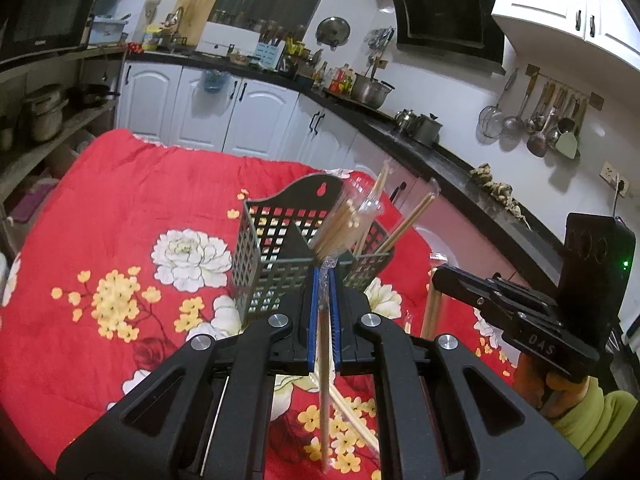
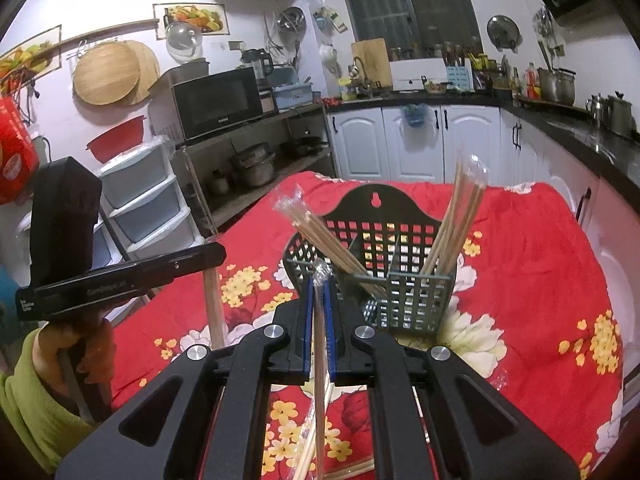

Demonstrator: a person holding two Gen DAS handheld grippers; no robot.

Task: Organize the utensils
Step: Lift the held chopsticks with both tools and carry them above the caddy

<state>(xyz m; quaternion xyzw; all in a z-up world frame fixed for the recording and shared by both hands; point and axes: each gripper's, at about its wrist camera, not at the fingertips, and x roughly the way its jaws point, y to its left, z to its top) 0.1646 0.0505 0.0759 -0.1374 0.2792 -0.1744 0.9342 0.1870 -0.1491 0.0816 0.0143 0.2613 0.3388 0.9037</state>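
Observation:
A black lattice utensil caddy with compartments stands on the red flowered cloth. Wrapped wooden chopsticks lean in one compartment, and more chopsticks in another. My left gripper is shut on a plastic-wrapped pair of chopsticks, just in front of the caddy. My right gripper is shut on another wrapped pair of chopsticks, also close to the caddy. The right gripper's body shows in the left wrist view; the left one's shows in the right wrist view.
The red flowered cloth covers the table. More wrapped chopsticks lie on it below the grippers. Black kitchen counters, white cabinets and a shelf with pots surround the table.

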